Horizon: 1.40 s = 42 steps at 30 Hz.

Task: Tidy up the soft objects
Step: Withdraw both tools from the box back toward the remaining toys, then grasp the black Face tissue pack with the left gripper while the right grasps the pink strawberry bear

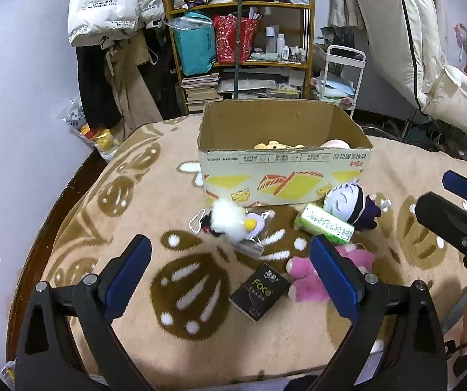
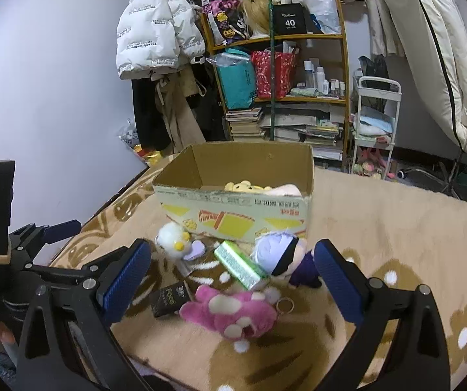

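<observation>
An open cardboard box [image 1: 285,176] [image 2: 233,215] stands on the blanket and holds a yellow plush [image 2: 243,186] and a pale pink plush [image 2: 287,190]. In front of it lie a white fluffy chick [image 1: 228,223] [image 2: 171,236], a doll with lilac hair and dark clothes [image 1: 352,203] [image 2: 282,254], a pink plush [image 1: 305,277] [image 2: 230,312], a green tissue pack [image 1: 323,224] [image 2: 238,265] and a black box [image 1: 259,291] [image 2: 168,301]. My left gripper [image 1: 230,273] is open and empty above the blanket. My right gripper [image 2: 232,280] is open and empty over the pink plush.
A beige and brown patterned blanket [image 1: 168,293] covers the bed. A yellow shelf [image 1: 240,49] with bags, books and bottles stands behind, with hanging coats [image 1: 112,6] to its left and a white cart [image 1: 341,75] to its right. The lilac wall [image 1: 21,114] lies left.
</observation>
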Each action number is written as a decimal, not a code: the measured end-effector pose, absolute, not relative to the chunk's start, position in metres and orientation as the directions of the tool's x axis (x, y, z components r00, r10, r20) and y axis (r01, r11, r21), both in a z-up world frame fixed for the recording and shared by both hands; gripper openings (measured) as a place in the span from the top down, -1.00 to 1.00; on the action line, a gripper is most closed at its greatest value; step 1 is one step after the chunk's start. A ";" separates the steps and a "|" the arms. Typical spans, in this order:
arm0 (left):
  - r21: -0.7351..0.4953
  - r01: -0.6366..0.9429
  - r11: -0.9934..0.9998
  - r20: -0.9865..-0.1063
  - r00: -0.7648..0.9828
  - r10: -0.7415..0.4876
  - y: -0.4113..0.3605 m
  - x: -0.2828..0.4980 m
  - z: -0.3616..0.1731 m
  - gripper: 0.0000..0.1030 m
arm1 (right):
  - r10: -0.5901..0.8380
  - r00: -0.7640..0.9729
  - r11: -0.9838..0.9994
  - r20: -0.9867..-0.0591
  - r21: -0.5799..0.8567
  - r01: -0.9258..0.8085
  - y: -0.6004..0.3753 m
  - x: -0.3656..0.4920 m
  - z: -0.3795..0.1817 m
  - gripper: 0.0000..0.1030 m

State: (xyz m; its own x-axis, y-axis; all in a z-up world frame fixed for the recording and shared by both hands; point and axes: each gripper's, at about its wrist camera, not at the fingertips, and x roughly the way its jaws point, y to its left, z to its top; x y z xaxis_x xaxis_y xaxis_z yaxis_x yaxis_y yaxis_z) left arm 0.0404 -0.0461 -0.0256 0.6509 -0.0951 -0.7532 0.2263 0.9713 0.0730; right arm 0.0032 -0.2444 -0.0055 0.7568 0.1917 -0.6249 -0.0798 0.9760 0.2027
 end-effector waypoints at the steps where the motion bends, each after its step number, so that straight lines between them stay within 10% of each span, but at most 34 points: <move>1: 0.070 0.227 0.971 -0.756 0.647 -0.097 -0.045 0.040 -0.026 -0.88 | 0.189 0.756 0.976 -0.627 0.202 -0.077 -0.244 0.001 -0.006 -1.00; 42: 0.062 0.214 0.975 -0.962 0.272 0.001 -0.051 0.096 -0.136 -0.88 | 0.100 0.479 0.976 -0.872 0.180 0.123 -0.251 0.051 -0.102 -1.00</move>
State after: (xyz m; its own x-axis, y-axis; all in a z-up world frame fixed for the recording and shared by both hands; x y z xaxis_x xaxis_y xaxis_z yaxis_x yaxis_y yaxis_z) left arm 0.0963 -0.0506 -0.1358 0.2722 0.0011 -0.9623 0.2144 0.9748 0.0617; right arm 0.0513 -0.2506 -0.1015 0.4794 0.1000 -0.8719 0.1234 0.9759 0.1798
